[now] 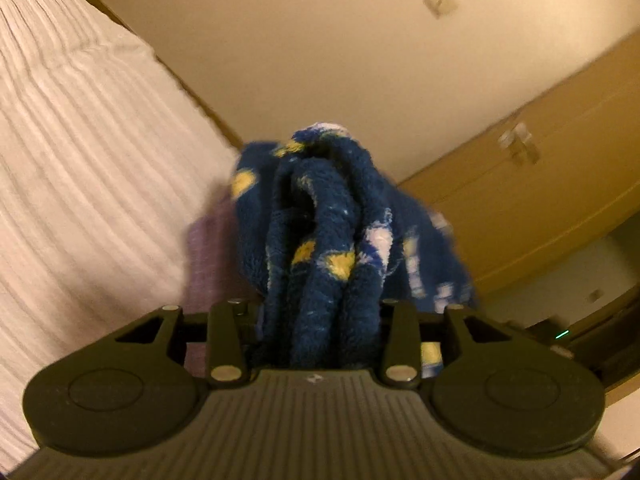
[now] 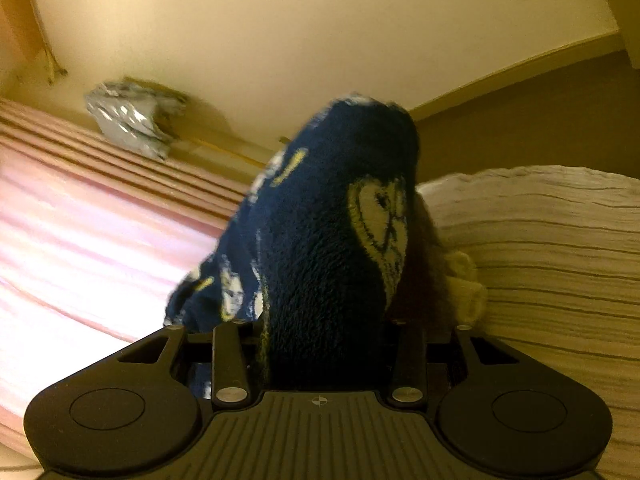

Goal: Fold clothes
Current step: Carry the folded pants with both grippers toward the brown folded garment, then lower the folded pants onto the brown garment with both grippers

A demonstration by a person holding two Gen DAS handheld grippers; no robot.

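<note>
A dark blue fleece garment (image 1: 320, 208) with yellow and white prints is bunched in thick folds between the jaws of my left gripper (image 1: 320, 320). The jaws are shut on it, and the fabric hides the fingertips. In the right wrist view another part of the same blue fleece (image 2: 328, 220), bearing a pale heart-like print, rises as a mound from my right gripper (image 2: 328, 332). That gripper is also shut on the cloth and its fingertips are covered. Both bunches are held above the bed.
A white ribbed bedspread (image 1: 80, 160) fills the left, with a purple cloth (image 1: 208, 248) beside the fleece. A wooden cupboard (image 1: 540, 200) stands at right. Pink striped bedding (image 2: 80, 220), a silvery packet (image 2: 132, 120), a pale yellowish cloth (image 2: 464, 280) and brown floor (image 2: 540, 112) show in the right wrist view.
</note>
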